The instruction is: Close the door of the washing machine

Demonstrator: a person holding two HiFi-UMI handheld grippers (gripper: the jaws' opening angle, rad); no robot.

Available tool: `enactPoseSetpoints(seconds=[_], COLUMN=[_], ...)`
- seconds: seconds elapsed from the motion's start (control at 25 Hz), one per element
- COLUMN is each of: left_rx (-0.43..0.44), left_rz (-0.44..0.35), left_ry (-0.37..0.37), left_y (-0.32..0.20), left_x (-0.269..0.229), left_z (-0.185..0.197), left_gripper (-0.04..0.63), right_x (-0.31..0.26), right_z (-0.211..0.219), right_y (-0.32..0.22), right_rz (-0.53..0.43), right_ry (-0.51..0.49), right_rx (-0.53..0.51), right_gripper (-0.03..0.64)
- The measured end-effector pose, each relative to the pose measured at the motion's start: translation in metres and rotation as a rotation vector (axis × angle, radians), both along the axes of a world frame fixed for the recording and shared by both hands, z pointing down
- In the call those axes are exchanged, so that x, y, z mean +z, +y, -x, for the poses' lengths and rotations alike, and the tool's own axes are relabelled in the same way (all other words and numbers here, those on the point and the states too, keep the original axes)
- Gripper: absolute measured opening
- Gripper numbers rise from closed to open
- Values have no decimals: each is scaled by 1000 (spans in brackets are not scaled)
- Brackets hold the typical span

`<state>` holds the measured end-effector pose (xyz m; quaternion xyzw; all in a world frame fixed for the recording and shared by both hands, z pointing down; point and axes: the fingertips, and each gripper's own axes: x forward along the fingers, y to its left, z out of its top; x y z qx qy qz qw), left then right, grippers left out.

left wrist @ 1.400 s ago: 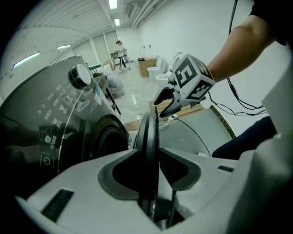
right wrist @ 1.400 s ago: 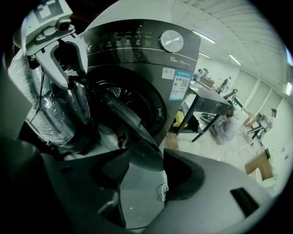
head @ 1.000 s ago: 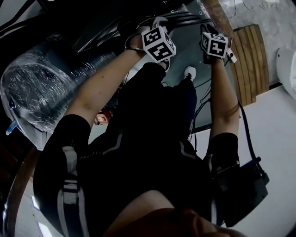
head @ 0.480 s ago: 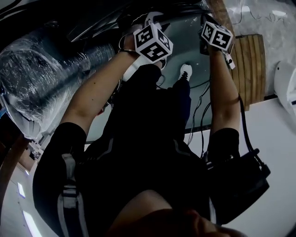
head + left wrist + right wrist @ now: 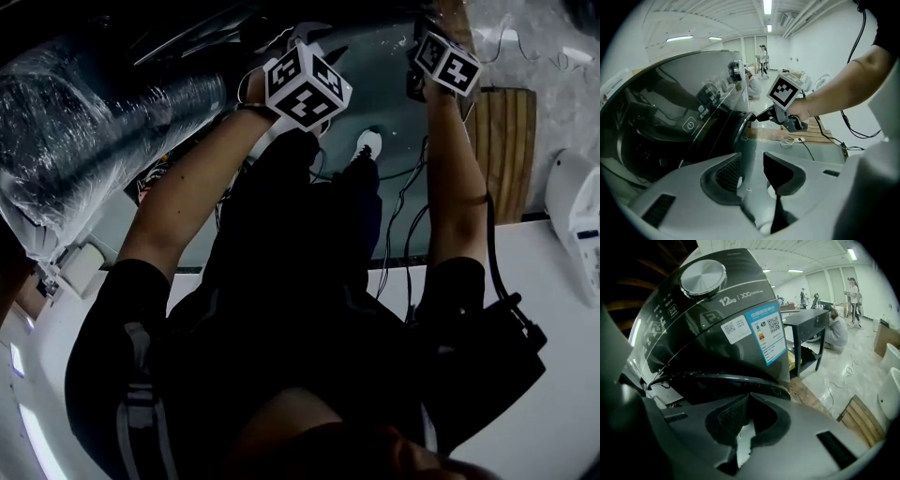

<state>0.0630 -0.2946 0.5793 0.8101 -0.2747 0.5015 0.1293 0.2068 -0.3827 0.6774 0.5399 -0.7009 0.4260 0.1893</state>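
The dark grey washing machine (image 5: 717, 310) fills the right gripper view, with a silver dial (image 5: 703, 275) and a blue label on top. Its black round door rim (image 5: 717, 377) curves just past my right gripper (image 5: 747, 397), whose jaws have just been closing and are shut with nothing between them. In the left gripper view the right gripper (image 5: 757, 116) has its tips at the edge of the door rim (image 5: 738, 129). My left gripper (image 5: 752, 157) stands open and empty, a little short of the door. From the head view both marker cubes (image 5: 307, 84) (image 5: 448, 64) sit near the dark machine at the top.
A plastic-wrapped bulk (image 5: 84, 122) lies at the left. A wooden pallet (image 5: 511, 150) and a white appliance (image 5: 574, 225) are at the right. Cables run over the floor (image 5: 403, 216). Far off, a dark table (image 5: 808, 324) and several people stand in the hall.
The right marker cube has slid up and to the right toward the machine. The left cube has rolled and stayed almost in place. The plastic-wrapped bulk has shifted up in the picture.
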Motion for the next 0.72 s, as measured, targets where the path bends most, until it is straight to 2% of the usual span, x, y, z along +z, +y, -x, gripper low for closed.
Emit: enactPoseSetpoints(seconds=[0.2,0.4,0.52,0.72], left_rx=[-78,-151,-198,-275], left_rz=[-1,5,10,-9], left_ry=[3,18,28,90], left_y=[0,5,8,15], left_x=[9,15,16,-4], left_z=[10,22,28,33], left_gripper=[148,148,147,147], right_x=[15,22,27,12], right_z=[-7,-14,-4,7], right_y=[-6,-16,-14,-11], right_rz=[19,36,52,-17], right_ry=[15,12,46,-19], right_rx=[-33,13,-71,-117], right_gripper=[2,-2,0,3])
